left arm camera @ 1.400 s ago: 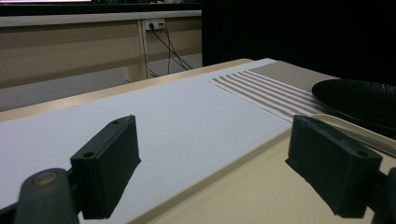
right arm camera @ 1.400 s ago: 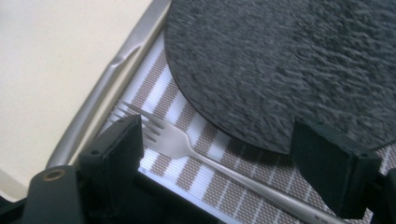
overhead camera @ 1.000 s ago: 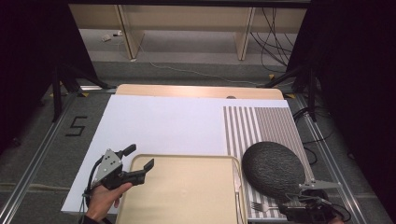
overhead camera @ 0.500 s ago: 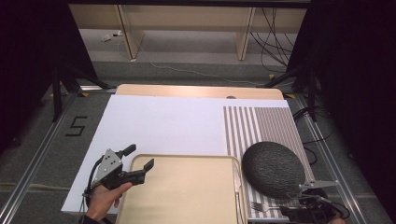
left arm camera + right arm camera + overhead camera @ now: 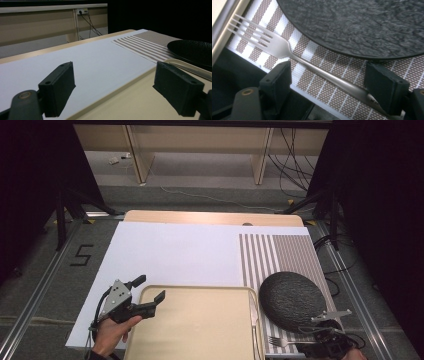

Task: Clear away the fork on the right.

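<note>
The right gripper [image 5: 328, 86], jaws wide and just closing, straddles the fork [image 5: 294, 58] handle to lift it; the plate [image 5: 362, 25] lies just beyond. The left gripper [image 5: 147, 292] gapes, straddling the tray [image 5: 200, 330] edge.

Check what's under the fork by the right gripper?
The fork lies flat on the striped mat, beside the black plate, between the right gripper's open jaws. Its handle end is hidden behind one jaw.

Dim, dark-edged room; lit white sheet [image 5: 175, 255] bright, close views slightly soft.
</note>
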Demonstrator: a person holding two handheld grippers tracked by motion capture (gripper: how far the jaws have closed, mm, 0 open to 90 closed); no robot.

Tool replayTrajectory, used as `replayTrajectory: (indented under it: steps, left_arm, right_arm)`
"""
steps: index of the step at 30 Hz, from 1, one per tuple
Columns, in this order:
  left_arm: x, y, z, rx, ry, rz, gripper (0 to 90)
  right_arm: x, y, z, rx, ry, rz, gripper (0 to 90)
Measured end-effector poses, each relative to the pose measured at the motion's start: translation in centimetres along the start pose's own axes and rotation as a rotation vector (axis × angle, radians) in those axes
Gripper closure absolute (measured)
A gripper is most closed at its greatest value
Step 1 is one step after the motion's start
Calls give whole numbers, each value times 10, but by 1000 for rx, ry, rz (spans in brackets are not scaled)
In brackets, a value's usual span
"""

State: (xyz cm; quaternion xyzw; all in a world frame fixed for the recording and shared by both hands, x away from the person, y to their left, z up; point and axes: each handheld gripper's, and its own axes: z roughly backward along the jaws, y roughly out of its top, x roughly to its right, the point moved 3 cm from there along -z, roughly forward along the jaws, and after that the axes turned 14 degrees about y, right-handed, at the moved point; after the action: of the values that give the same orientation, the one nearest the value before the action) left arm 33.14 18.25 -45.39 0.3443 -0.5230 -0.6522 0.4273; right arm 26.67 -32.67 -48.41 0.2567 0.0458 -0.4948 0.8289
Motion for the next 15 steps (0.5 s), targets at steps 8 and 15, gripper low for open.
replayTrajectory:
  steps: [8, 15]
  left_arm:
    - [0, 0, 0, 2, -2, 2, 165]
    - [0, 0, 0, -1, -2, -5, 165]
  right_arm:
    - [-5, 0, -2, -52, -34, 20, 322]
    - [-6, 1, -1, -104, -82, 37, 407]
